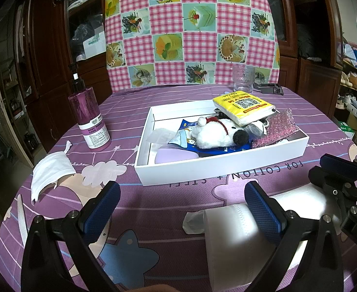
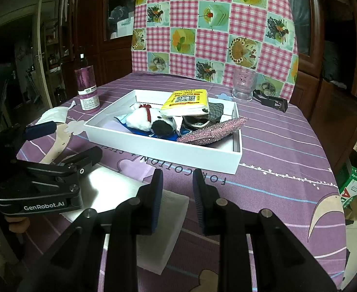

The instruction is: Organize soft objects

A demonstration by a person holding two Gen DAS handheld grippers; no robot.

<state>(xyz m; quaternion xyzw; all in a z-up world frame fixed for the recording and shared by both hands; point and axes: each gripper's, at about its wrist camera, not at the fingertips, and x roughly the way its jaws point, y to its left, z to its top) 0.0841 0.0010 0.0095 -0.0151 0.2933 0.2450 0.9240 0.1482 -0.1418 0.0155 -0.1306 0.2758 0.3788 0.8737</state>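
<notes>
A white tray (image 1: 217, 168) on the purple tablecloth holds a white plush dog (image 1: 217, 131), a yellow tissue pack (image 1: 244, 105), a pink glittery piece (image 1: 276, 129) and other soft items. It also shows in the right wrist view (image 2: 164, 149). A white toilet paper roll (image 1: 237, 238) lies near the front edge, under my left gripper's right finger. My left gripper (image 1: 182, 206) is open and empty. A white face mask (image 1: 48, 172) lies at the left. My right gripper (image 2: 177, 194) is narrowly open and empty above the roll's loose sheet (image 2: 164, 231).
A purple pump bottle (image 1: 89, 119) stands left of the tray. A clear glass (image 1: 243, 79) and a black clip (image 1: 271, 88) sit behind it. A checked pink cloth (image 1: 190, 29) covers a chair back. Dark wooden cabinets stand behind.
</notes>
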